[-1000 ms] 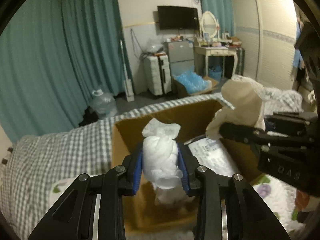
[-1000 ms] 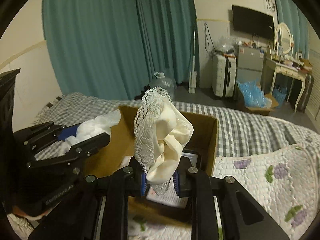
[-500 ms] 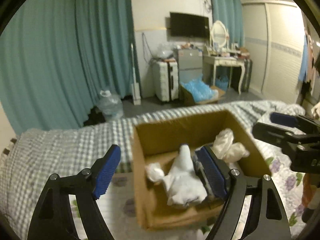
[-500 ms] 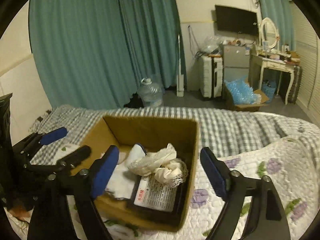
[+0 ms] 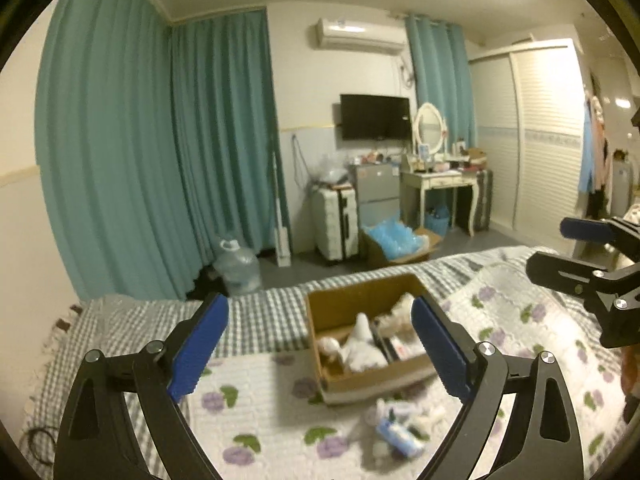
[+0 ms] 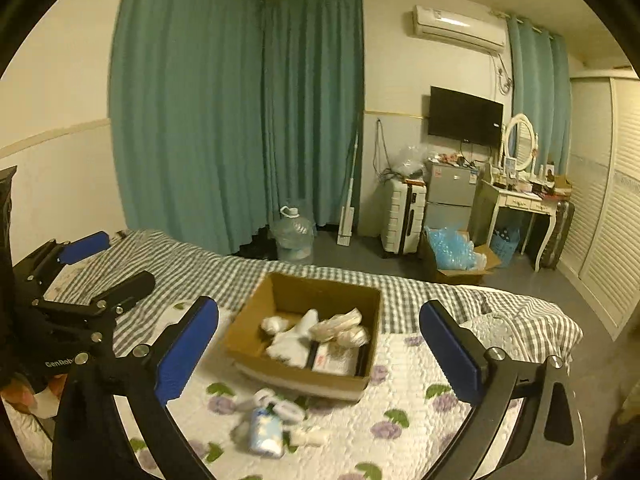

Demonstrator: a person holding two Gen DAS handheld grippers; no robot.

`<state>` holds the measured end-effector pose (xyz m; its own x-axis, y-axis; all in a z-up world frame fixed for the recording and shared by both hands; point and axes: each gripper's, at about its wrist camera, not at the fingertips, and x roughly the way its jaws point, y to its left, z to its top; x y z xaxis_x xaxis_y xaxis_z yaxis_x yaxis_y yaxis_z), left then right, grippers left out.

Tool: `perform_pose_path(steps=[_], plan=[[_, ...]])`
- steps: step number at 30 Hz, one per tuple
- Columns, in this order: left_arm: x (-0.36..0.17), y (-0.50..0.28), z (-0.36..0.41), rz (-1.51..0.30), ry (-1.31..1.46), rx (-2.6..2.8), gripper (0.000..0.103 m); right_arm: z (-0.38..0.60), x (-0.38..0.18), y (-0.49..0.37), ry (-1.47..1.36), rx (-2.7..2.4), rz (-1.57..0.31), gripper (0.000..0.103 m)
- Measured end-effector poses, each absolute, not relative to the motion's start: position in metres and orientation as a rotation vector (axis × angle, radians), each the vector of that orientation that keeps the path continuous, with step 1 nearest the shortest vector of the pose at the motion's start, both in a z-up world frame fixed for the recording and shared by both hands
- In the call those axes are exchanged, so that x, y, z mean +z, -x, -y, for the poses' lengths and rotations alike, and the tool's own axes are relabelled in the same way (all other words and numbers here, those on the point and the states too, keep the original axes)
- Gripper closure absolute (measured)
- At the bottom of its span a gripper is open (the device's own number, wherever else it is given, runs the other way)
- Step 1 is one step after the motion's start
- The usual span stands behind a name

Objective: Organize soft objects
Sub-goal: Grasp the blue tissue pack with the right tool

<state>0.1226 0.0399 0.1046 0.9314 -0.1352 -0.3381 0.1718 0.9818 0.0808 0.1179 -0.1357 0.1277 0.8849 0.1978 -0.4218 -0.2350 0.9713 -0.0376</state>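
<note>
An open cardboard box [image 5: 328,308] [image 6: 256,312] sits on the bed's floral quilt [image 5: 256,412] [image 6: 404,400]. A white soft bundle [image 5: 360,348] [image 6: 292,340] and a cream lace piece [image 5: 394,312] [image 6: 340,324] lie inside it, over a flat printed package [image 6: 336,360]. My left gripper [image 5: 320,348] is open and empty, raised above and behind the box. My right gripper [image 6: 320,352] is open and empty, also raised behind the box. Each gripper shows at the edge of the other's view [image 5: 592,256] [image 6: 96,268].
A small heap of soft items [image 5: 396,428] [image 6: 272,420], one with a blue-white wrapper, lies on the quilt in front of the box. A grey checked sheet [image 5: 120,328] [image 6: 200,268] covers the far side of the bed. Curtains, suitcase and dresser stand beyond.
Both grippers let go of their soft pieces into the box, opened wide, and pulled up and back from it. The box now looks smaller and farther off.
</note>
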Motion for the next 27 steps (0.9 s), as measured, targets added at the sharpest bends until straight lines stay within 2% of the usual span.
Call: perform_pose_path(steps=[6, 17, 22, 25, 27], plan=[[0.069, -0.087, -0.051, -0.374, -0.113, -0.205, 0.009, 0.115, 0.079, -0.085, 0.077, 0.287, -0.472, 0.002], [-0.062, -0.113, -0.047, -0.550, -0.143, -0.111, 0.009, 0.101, -0.094, -0.123, 0.072, 0.329, -0.770, 0.004], [-0.116, -0.116, -0.059, -0.672, -0.103, -0.124, 0.009, 0.093, -0.134, -0.143, 0.108, 0.358, -0.862, 0.020], [-0.129, -0.125, -0.063, -0.721, -0.072, -0.132, 0.009, 0.091, -0.141, -0.153, 0.105, 0.365, -0.872, 0.038], [-0.132, -0.129, -0.064, -0.731, -0.054, -0.139, 0.009, 0.092, -0.144, -0.160, 0.090, 0.376, -0.877, 0.061]])
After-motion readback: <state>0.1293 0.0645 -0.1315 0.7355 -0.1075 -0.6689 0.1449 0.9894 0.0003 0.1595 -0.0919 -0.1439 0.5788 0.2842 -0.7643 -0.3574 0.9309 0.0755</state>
